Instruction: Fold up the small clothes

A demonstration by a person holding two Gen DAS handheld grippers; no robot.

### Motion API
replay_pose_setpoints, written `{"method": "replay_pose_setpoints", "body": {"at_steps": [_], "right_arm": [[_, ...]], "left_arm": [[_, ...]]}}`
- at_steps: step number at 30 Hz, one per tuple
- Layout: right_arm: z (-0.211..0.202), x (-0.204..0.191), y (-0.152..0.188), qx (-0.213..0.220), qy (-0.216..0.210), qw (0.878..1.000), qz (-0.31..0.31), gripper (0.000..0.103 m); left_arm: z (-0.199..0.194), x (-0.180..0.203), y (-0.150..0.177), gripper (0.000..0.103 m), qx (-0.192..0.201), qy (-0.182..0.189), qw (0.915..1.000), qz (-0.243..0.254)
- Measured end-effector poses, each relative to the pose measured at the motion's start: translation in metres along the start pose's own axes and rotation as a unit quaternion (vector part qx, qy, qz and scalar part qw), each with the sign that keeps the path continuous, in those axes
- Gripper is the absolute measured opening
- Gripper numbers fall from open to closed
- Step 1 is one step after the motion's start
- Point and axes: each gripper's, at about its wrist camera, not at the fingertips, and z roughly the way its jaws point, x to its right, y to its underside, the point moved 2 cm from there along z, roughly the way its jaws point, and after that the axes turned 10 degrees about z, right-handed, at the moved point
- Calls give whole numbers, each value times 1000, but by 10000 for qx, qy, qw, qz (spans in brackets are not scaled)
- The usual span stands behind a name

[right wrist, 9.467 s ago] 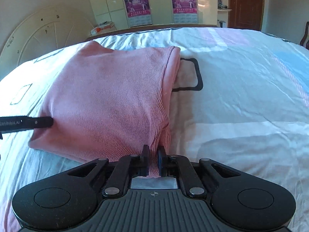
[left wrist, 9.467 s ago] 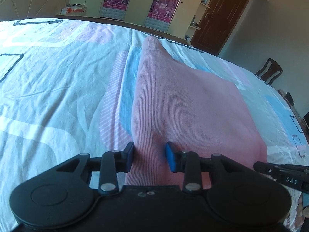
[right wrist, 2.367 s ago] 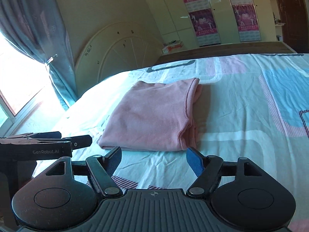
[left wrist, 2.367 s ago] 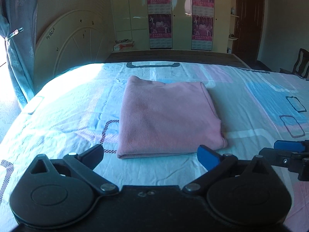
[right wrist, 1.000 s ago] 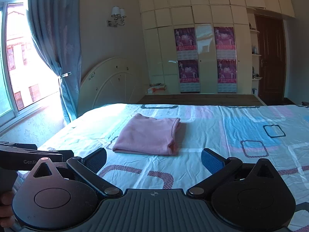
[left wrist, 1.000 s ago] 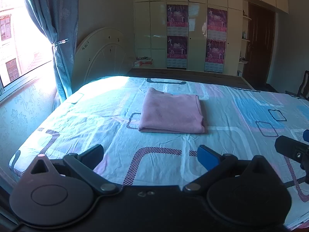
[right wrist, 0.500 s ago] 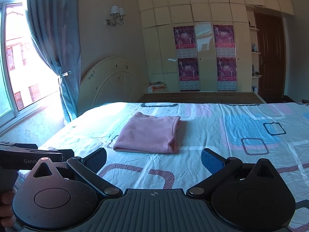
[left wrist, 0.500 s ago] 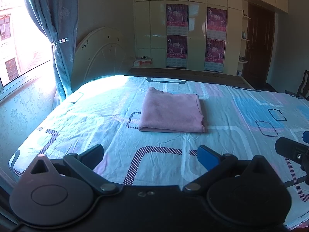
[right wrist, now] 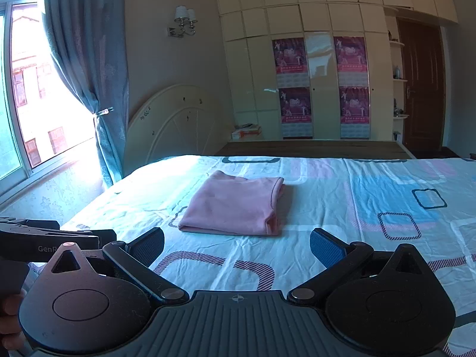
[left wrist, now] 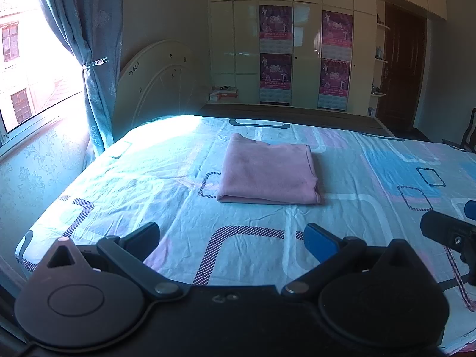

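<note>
A pink garment [left wrist: 267, 171] lies folded into a flat rectangle on the patterned bed sheet [left wrist: 148, 184], well ahead of both grippers. It also shows in the right wrist view [right wrist: 235, 205]. My left gripper [left wrist: 233, 238] is open and empty, held back near the bed's front edge. My right gripper [right wrist: 238, 245] is open and empty, also held back from the garment. The right gripper's body [left wrist: 449, 235] shows at the right edge of the left wrist view. The left gripper's body [right wrist: 50, 241] shows at the left edge of the right wrist view.
A white headboard [left wrist: 157, 83] and a window with a blue curtain [left wrist: 89, 44] stand at the left. Cream wardrobes with posters [left wrist: 303, 56] line the far wall, with a dark door [left wrist: 401, 71] at the right. A chair [left wrist: 468, 134] stands at the far right.
Both grippers let go of the garment, opened and drew well back from it. In the last second they have barely moved.
</note>
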Motion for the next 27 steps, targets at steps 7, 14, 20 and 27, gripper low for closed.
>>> {"method": "replay_pose_setpoints", "body": {"at_steps": [7, 14, 20, 27], "right_arm": [[3, 2, 1, -42, -14, 10000, -3, 103], [3, 2, 1, -43, -18, 10000, 7, 103], [4, 2, 0, -67, -11, 10000, 10, 103], [4, 4, -1, -65, 3, 10000, 49, 103]], "left_arm": [[1, 0, 0, 103, -15, -21, 10000, -18], [1, 2, 0, 103, -8, -21, 10000, -23], [2, 6, -1, 103, -31, 6, 10000, -11], [1, 7, -2, 103, -18, -11, 10000, -19]]}}
